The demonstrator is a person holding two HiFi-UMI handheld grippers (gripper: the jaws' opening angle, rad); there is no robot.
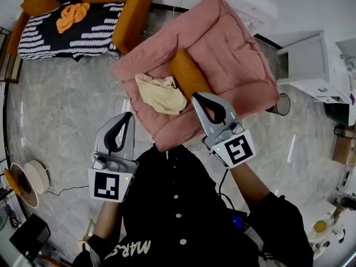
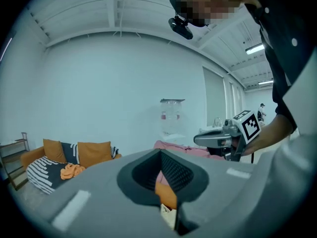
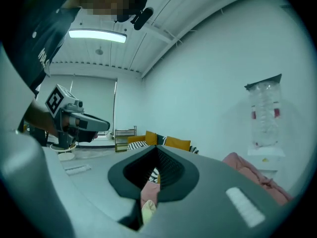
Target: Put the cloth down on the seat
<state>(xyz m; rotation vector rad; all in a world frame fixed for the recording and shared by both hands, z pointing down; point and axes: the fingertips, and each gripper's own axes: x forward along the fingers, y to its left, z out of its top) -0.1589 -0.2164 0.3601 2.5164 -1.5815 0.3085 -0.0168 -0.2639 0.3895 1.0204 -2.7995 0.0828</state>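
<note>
Pretty plain room tbh: pale grey marble-look floor (image 1: pixel 61 110), bare white walls (image 2: pixel 99 83), long ceiling strip light (image 3: pixel 96 35) switched on. Orange sofa (image 1: pixel 132 15) with a black-and-white striped throw (image 1: pixel 94 32) sits off to one side, boxy white cabinet (image 1: pixel 303 60) opposite.

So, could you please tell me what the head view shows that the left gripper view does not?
Only the head view shows the whole pale yellow cloth lying on the pink seat, and the left gripper from outside, with its marker cube. Only the left gripper view shows the ceiling and a water dispenser by the wall. Both show the right gripper, the sofa and the orange cloth on it.
</note>
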